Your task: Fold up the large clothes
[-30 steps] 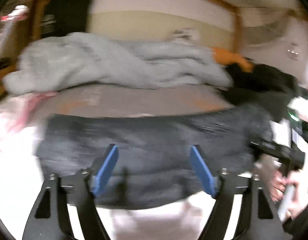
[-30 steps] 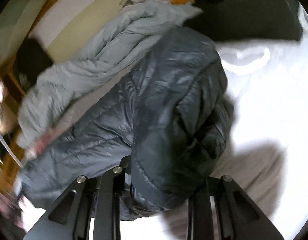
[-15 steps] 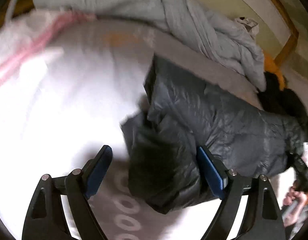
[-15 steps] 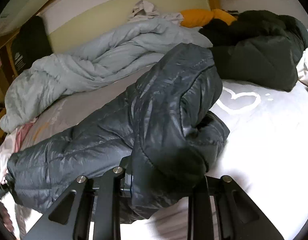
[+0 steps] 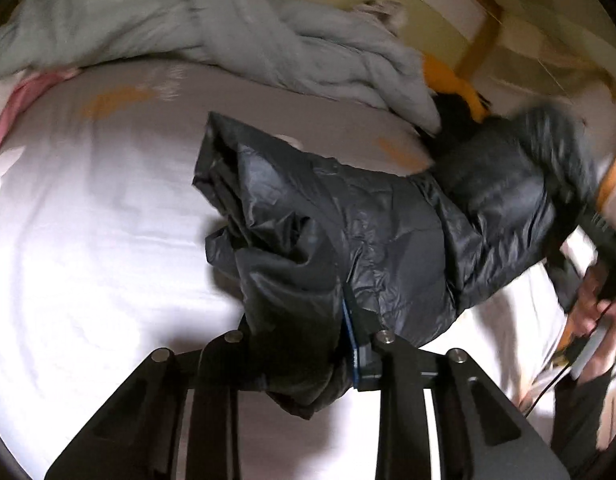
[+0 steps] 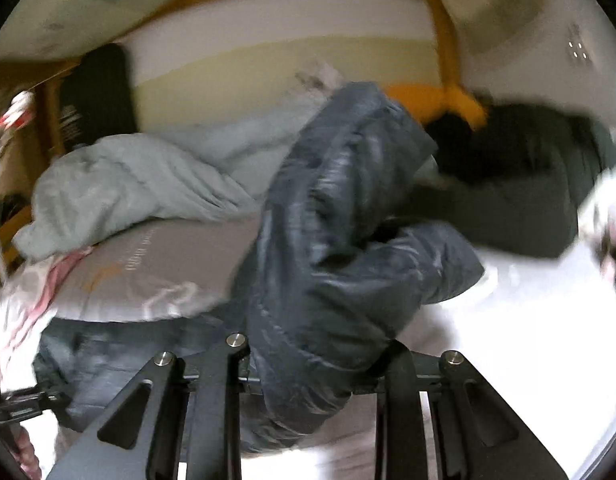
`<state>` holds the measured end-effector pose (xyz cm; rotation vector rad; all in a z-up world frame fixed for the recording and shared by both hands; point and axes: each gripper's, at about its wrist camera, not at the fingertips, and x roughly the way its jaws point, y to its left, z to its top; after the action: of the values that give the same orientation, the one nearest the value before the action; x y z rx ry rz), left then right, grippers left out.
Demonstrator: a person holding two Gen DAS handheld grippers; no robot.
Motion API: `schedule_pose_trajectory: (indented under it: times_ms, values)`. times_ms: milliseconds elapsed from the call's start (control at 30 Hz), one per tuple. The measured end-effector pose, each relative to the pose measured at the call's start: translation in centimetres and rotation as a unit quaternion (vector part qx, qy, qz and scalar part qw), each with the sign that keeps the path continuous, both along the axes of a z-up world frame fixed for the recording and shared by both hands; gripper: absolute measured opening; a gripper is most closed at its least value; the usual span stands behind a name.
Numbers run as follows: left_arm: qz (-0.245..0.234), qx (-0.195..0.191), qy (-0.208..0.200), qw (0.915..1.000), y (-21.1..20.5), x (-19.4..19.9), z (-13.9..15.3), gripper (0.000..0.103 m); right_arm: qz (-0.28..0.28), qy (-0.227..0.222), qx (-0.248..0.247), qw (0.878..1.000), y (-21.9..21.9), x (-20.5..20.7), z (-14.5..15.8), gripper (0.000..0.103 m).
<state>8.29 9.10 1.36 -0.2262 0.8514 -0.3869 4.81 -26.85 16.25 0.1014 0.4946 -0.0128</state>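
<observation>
L wrist view: the jacket (image 5: 347, 232) is laid across the bed (image 5: 88, 220), long axis running from lower centre up to the right. The L claw (image 5: 304, 320) has just been closing; a bunched end of the jacket is now pinched between its jaws, w/ a blue pad (image 5: 349, 332) pressed on the fabric at the right side. The other end of the jacket is seen raised at far right, where a hand (image 5: 587, 308) w/ the R claw's handle is visible. A grey duvet (image 5: 228, 32) is heaped behind, well apart from the grip.

R wrist view: heavy blur. The R claw (image 6: 311, 364) is narrowed on a thick fold of the jacket (image 6: 339, 240), which is draped up and over in front of the lens. The rest of the jacket trails down-left along the near edge of the bed (image 6: 527, 320). A dark coat (image 6: 527, 200) lies behind at right.

Judged: each end is held by one claw, so the jacket is spanned between them along its length; the next fold would likely be made by bringing the ends together. Slippery shell, so slip from either grip is a risk.
</observation>
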Motion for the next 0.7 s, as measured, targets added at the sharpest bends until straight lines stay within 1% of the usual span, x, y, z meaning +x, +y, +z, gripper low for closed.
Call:
schedule_pose_trajectory:
  times_ms: [100,167,267,300,333,400,467,500,567,633,700]
  values:
    - [-0.004,0.0,0.011,0.9999,-1.2,0.3,-0.6,0.026,0.051,-0.024,-0.036,0.998,3.2,-1.4,1.7,0.027]
    - [0.003,0.016,0.008,0.9998,-1.7,0.9,-0.7,0.027,0.089,-0.03,-0.062,0.994,6.1,-1.9,1.8,0.028]
    - [0.009,0.01,0.009,0.9999,-1.5,1.4,-0.6,0.03,0.122,-0.027,-0.086,0.988,9.5,-1.8,0.5,0.032]
    - [0.01,0.011,0.009,0.9999,-1.4,1.5,-0.5,0.033,0.13,-0.02,-0.093,0.987,10.5,-1.6,-0.1,0.034]
    - [0.011,0.018,0.005,0.9998,-1.4,1.5,-0.4,0.036,0.14,-0.013,-0.102,0.985,11.7,-1.6,-0.8,0.034]
    - [0.012,0.043,-0.009,0.999,-1.6,1.3,0.1,0.039,0.16,-0.003,-0.113,0.981,13.7,-1.3,-2.4,0.04]
    - [0.018,0.063,-0.028,0.9974,-1.4,0.8,0.7,0.04,0.176,0.01,-0.106,0.979,14.5,-0.9,-3.7,0.045]
    - [0.026,0.073,-0.044,0.996,-1.2,0.6,1.5,0.039,0.181,0.026,-0.092,0.979,14.8,-0.4,-4.5,0.045]
    - [0.041,0.085,-0.076,0.9927,-0.7,0.0,3.0,0.042,0.182,0.046,-0.07,0.98,15.0,0.0,-5.8,0.049]
    - [0.055,0.085,-0.111,0.9886,0.1,-0.6,4.9,0.05,0.185,0.054,-0.049,0.98,14.9,0.4,-6.6,0.051]
    - [0.061,0.079,-0.132,0.9862,0.6,-1.1,6.2,0.054,0.188,0.054,-0.046,0.98,14.8,0.1,-6.9,0.053]
